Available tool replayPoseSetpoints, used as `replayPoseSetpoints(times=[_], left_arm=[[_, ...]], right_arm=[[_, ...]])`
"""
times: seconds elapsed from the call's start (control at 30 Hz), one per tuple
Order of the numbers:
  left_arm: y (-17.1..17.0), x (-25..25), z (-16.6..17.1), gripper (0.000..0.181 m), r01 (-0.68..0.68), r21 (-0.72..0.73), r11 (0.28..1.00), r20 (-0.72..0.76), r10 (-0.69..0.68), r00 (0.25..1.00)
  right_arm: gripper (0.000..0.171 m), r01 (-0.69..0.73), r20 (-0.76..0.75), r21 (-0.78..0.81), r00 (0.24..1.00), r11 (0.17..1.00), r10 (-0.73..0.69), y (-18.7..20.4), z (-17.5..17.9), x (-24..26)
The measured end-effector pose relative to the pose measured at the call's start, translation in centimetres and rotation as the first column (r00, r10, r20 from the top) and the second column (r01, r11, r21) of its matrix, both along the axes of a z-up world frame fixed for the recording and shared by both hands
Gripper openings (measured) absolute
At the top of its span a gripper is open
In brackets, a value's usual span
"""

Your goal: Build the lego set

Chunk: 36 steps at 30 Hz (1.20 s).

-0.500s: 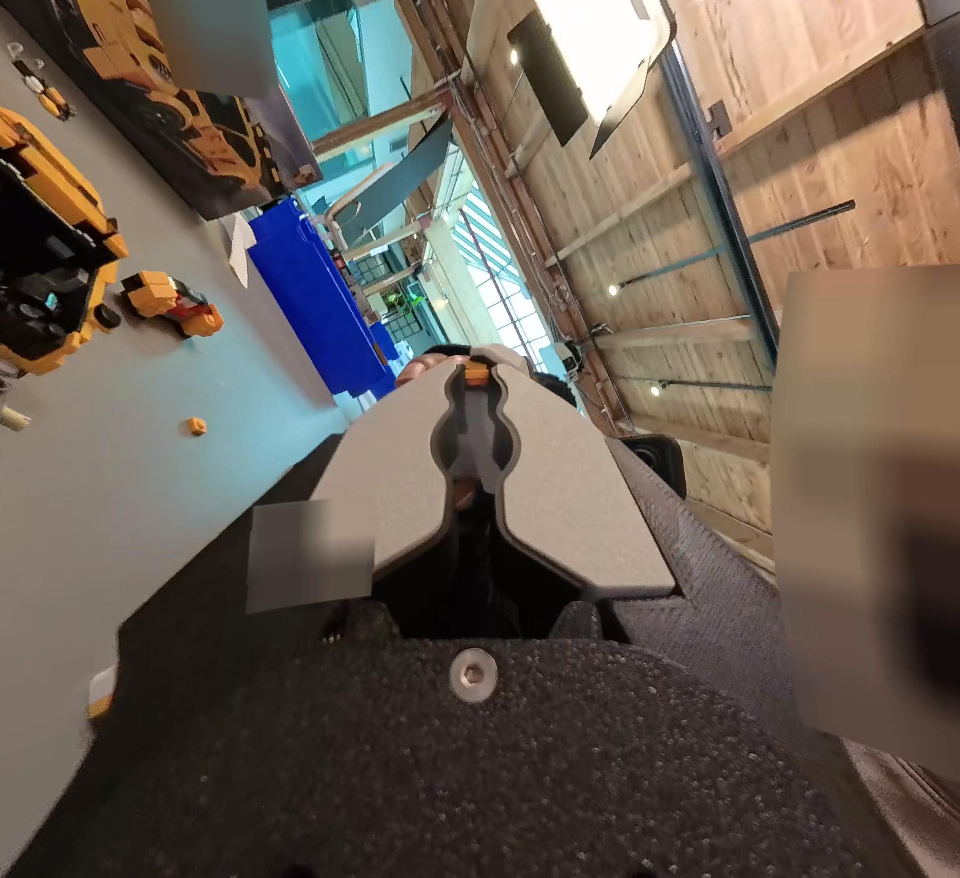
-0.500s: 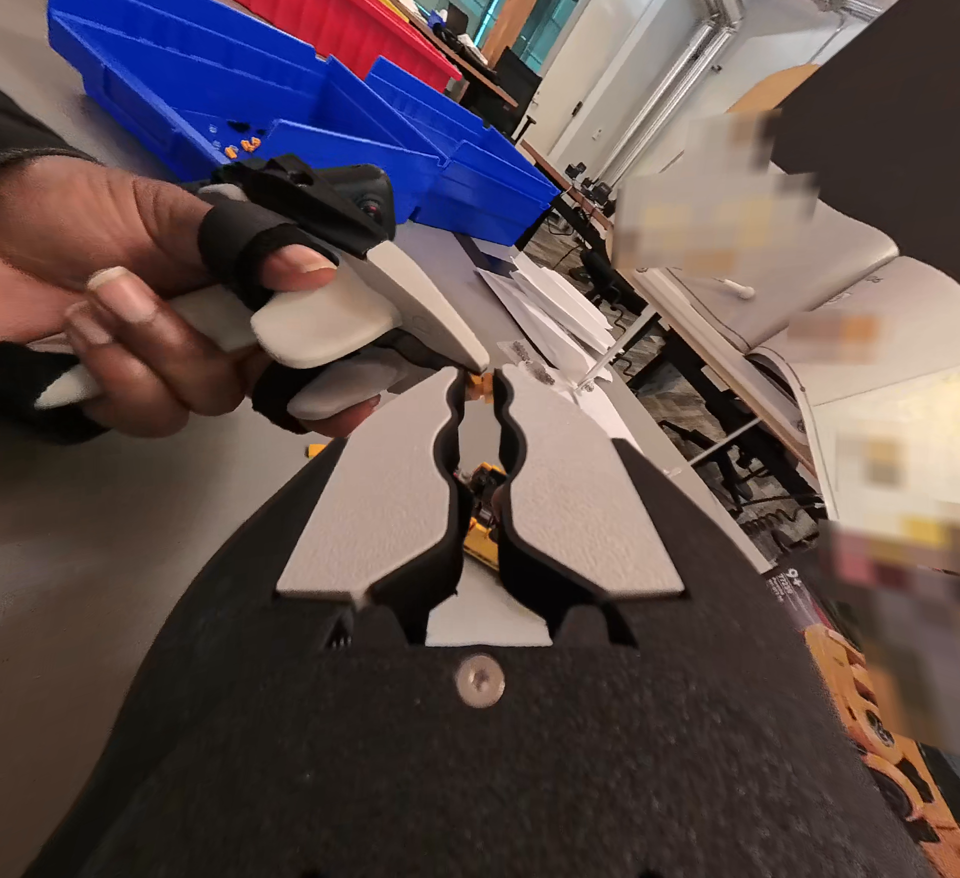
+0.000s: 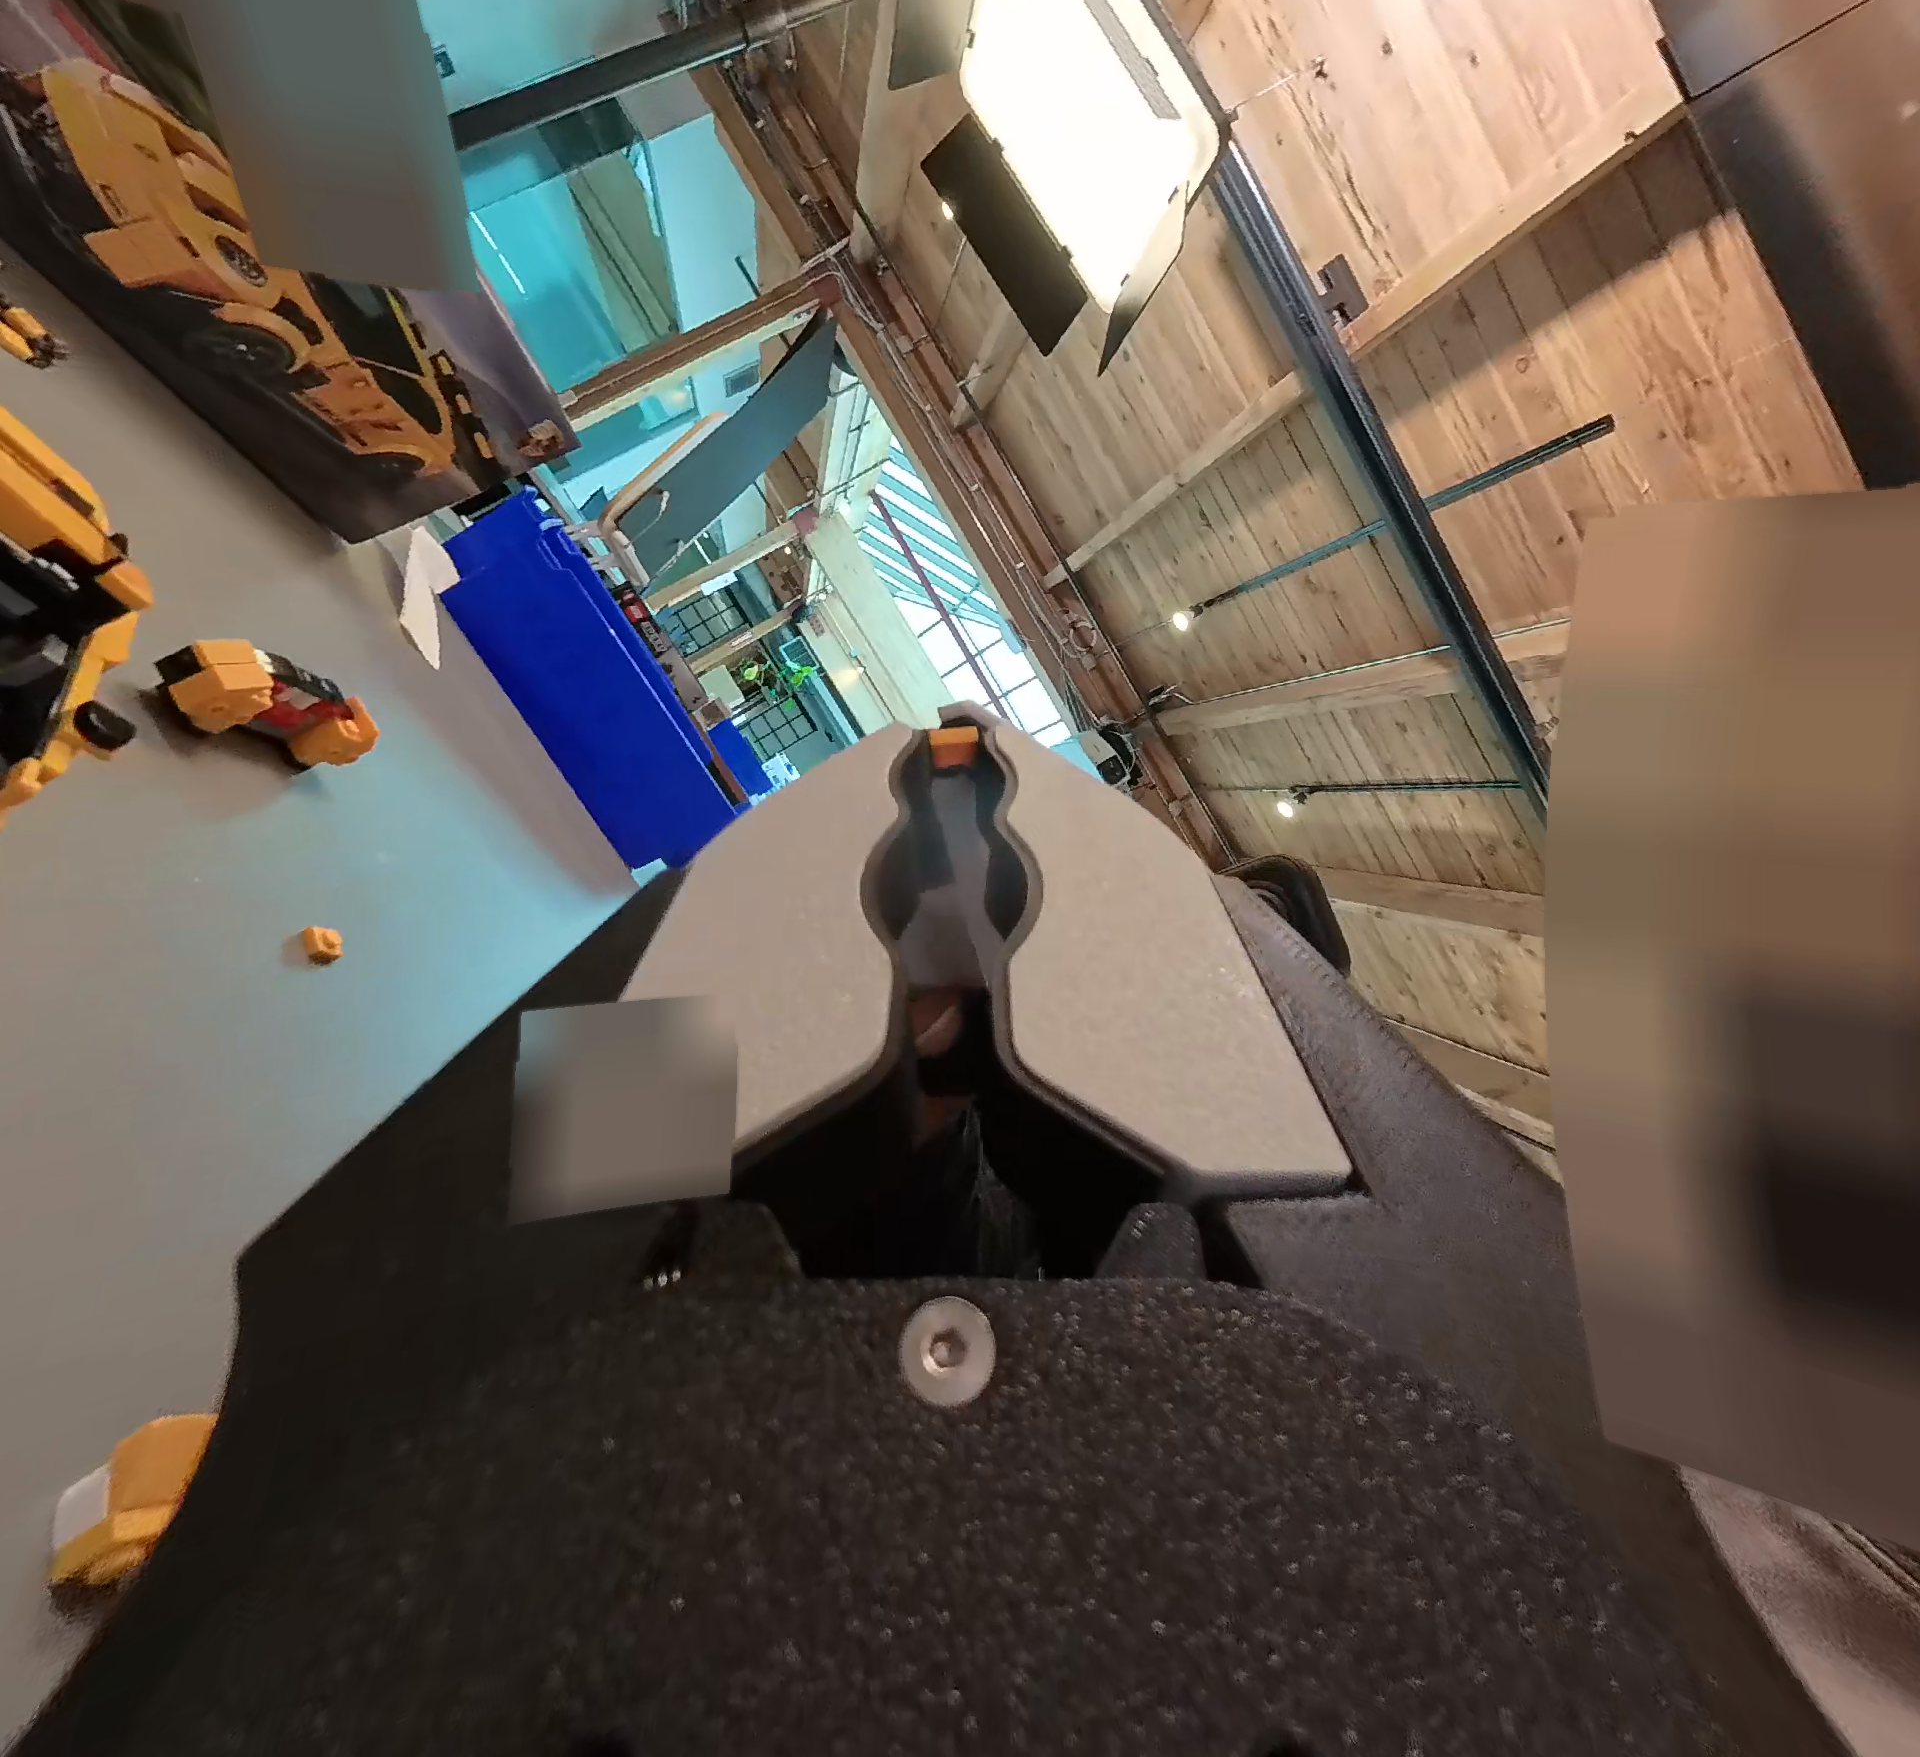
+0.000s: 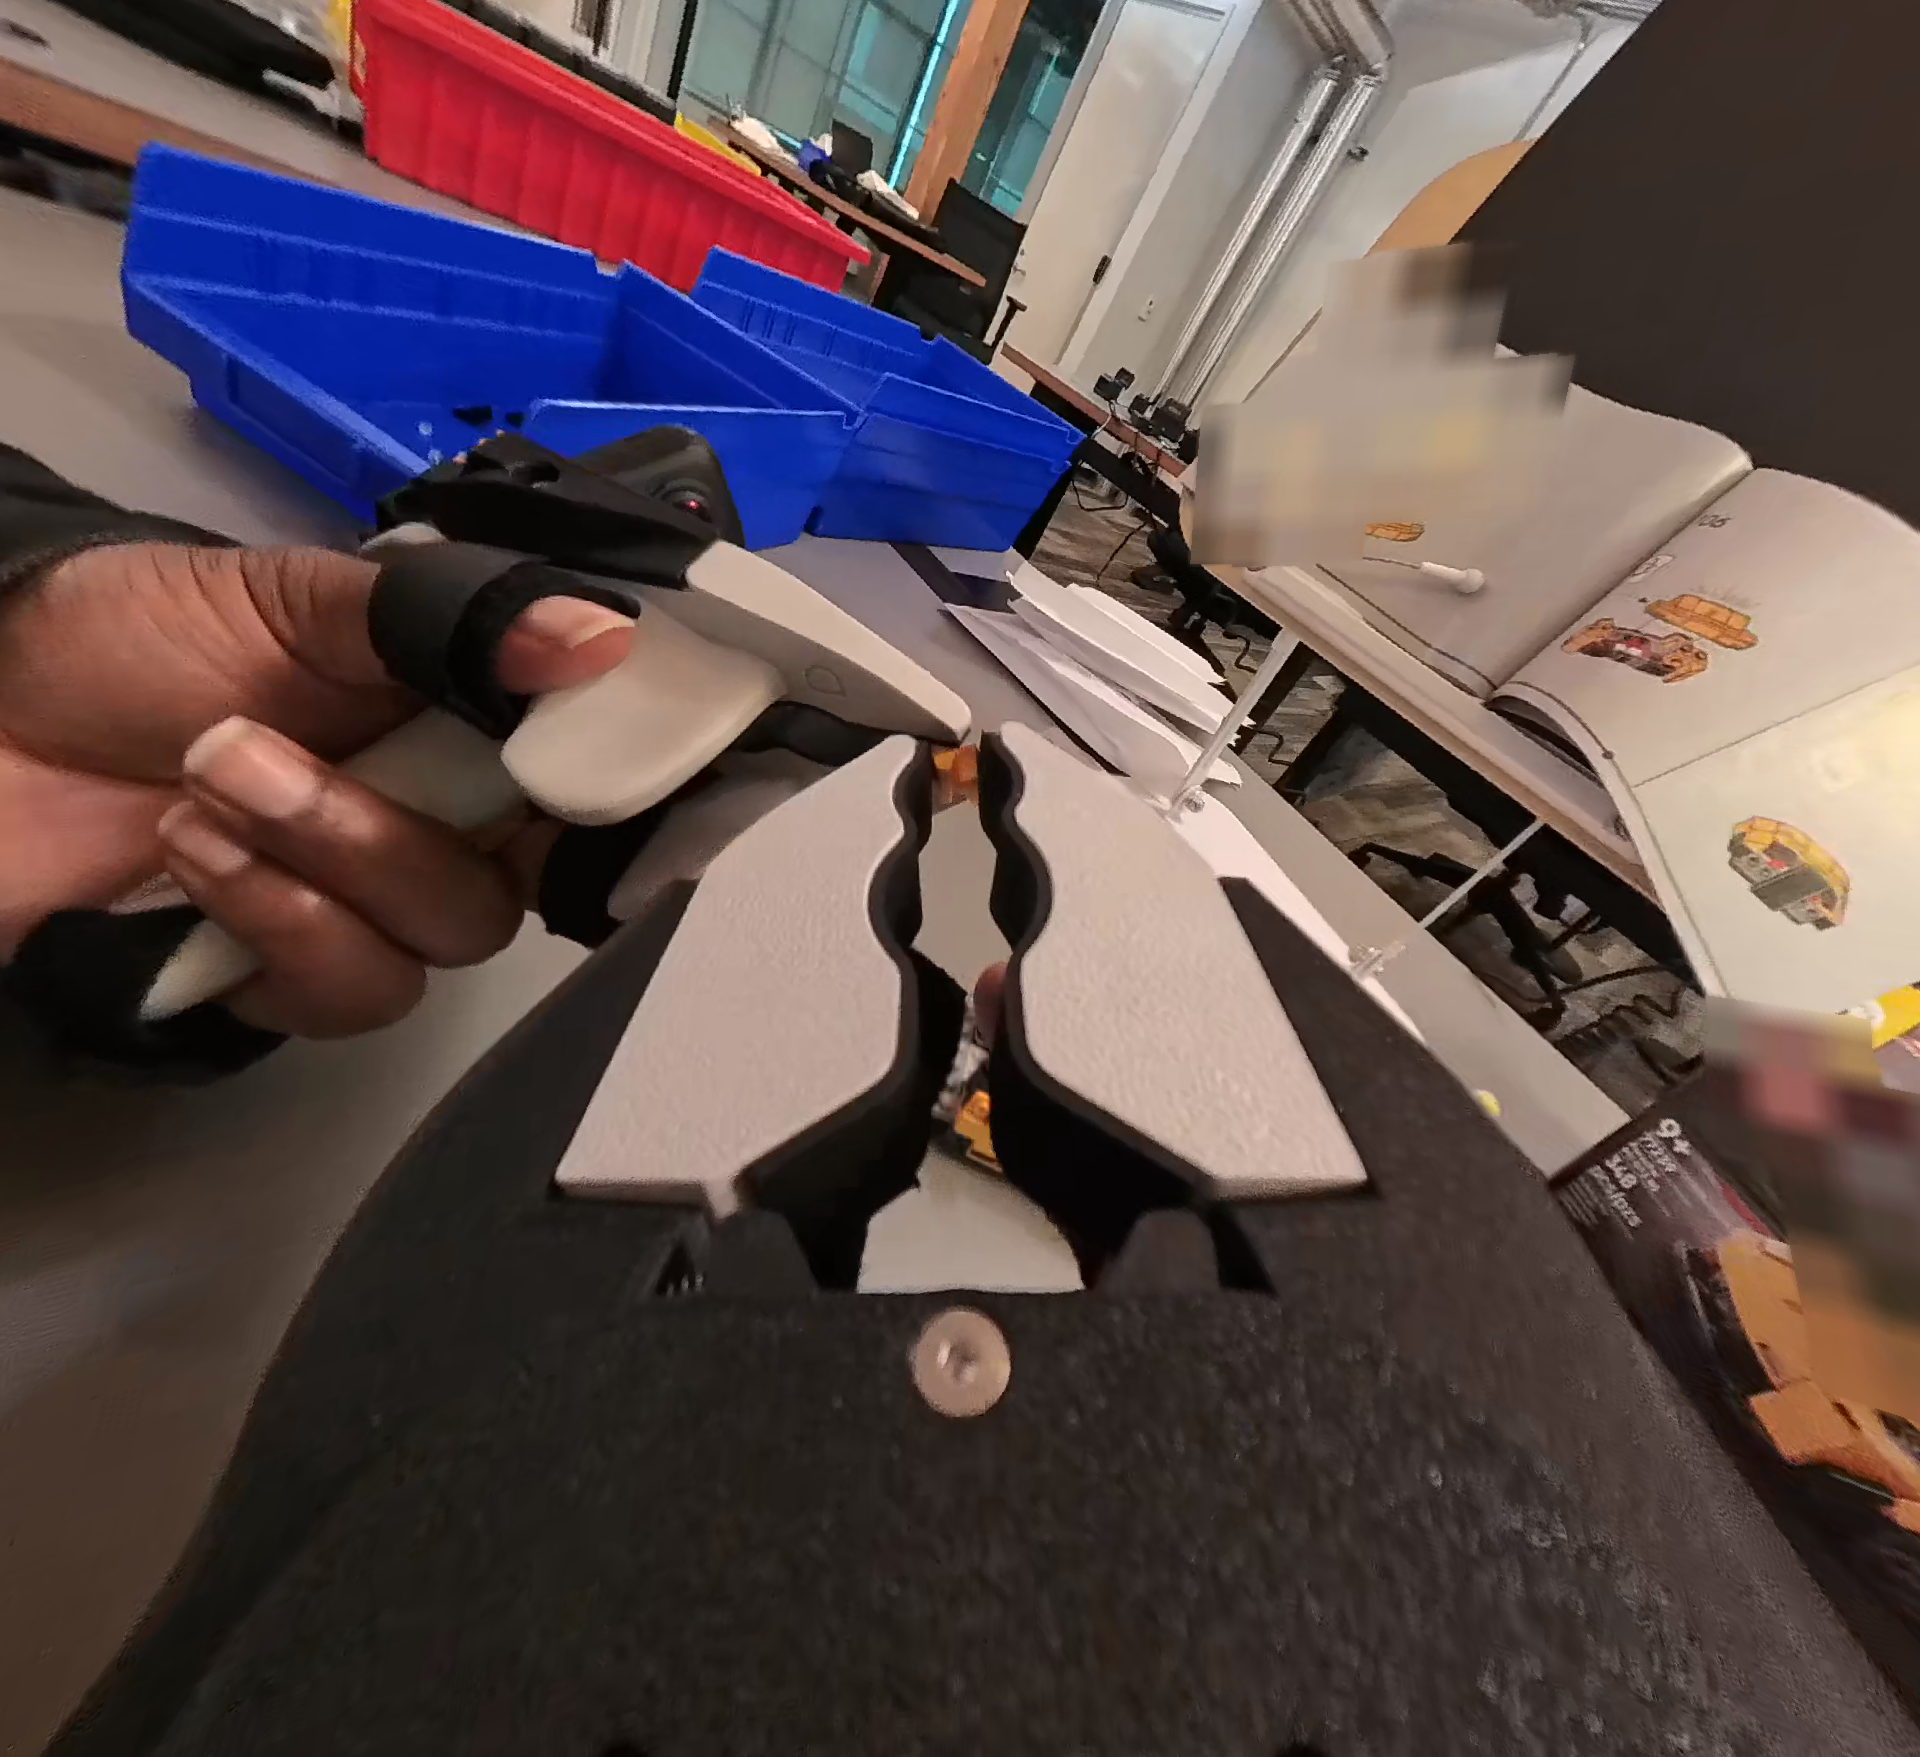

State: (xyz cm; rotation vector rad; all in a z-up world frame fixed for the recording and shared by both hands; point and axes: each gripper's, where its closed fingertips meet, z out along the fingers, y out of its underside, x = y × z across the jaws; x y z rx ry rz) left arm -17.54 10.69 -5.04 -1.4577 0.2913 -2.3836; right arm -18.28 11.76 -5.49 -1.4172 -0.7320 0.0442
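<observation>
- A grey worktop (image 3: 208, 1032) carries the set's parts in a hall with a timber-planked ceiling and a lit light panel (image 3: 1081, 97) overhead; blue bins (image 4: 582, 377) and a red bin (image 4: 582, 149) stand at the far side, with white paper sheets (image 4: 1101, 658) and an open instruction booklet (image 4: 1704, 731) to the right.
- A half-built yellow-and-black lego car (image 3: 47, 627) sits at the left edge of the left wrist view, a small orange-and-red sub-assembly (image 3: 260, 699) just beside it, a loose orange stud (image 3: 321, 945) lying apart nearer the camera, and the set's box (image 3: 312, 357) propped behind.
- Compared with half a second ago, the left wrist view has shifted so the car sits farther out of frame, and the right wrist view now takes in more of the red bin and the booklet.
- The left tool (image 3: 951, 751) points up and away from the worktop, its jaws nearly closed and pinching a small orange lego piece (image 3: 951, 749) at the tips.
- The right tool (image 4: 956, 762) meets it tip to tip, jaws narrowly parted around the same orange piece; whether they actually grip it cannot be told.
- A hand (image 4: 260, 751) wraps the left tool's pale handle, thumb through a black strap.
</observation>
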Motion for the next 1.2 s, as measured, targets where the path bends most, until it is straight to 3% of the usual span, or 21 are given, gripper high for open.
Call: replayPoseSetpoints(times=[0.27,0.5,0.73,0.9,1.03,1.2], left_arm=[[0.3,-0.2,0.3,0.008,-0.01,-0.007,1.0,0.031,0.01,0.999],[0.1,0.1,0.0,0.015,-0.008,0.188,0.982,-0.075,0.023,0.997],[-1.1,0.3,-0.5,0.01,0.167,0.285,0.944,-0.176,-0.12,0.977],[-1.8,0.7,-1.0,0.009,0.333,0.362,0.87,-0.286,-0.237,0.929],[-1.8,1.0,-2.1,0.009,0.449,0.341,0.826,-0.325,-0.345,0.881],[-1.7,0.8,-4.4,0.013,0.502,0.292,0.814,-0.349,-0.398,0.849]], right_arm=[[0.009,0.024,0.005,0.023,1.0,0.999,-0.024,0.4,0.2,-0.1],[0.009,-0.031,0.119,0.064,0.993,0.997,0.024,-0.2,0.1,0.0],[0.009,-0.122,0.185,0.063,0.977,0.99,0.109,-1.1,-0.5,0.0],[0.009,-0.187,0.207,-0.012,0.961,0.982,0.185,-1.7,-1.0,0.4],[0.008,-0.2,0.254,-0.064,0.944,0.978,0.209,-1.7,-2.1,0.7],[0.008,-0.234,0.268,-0.129,0.927,0.964,0.261,-1.8,-4.3,0.4]])
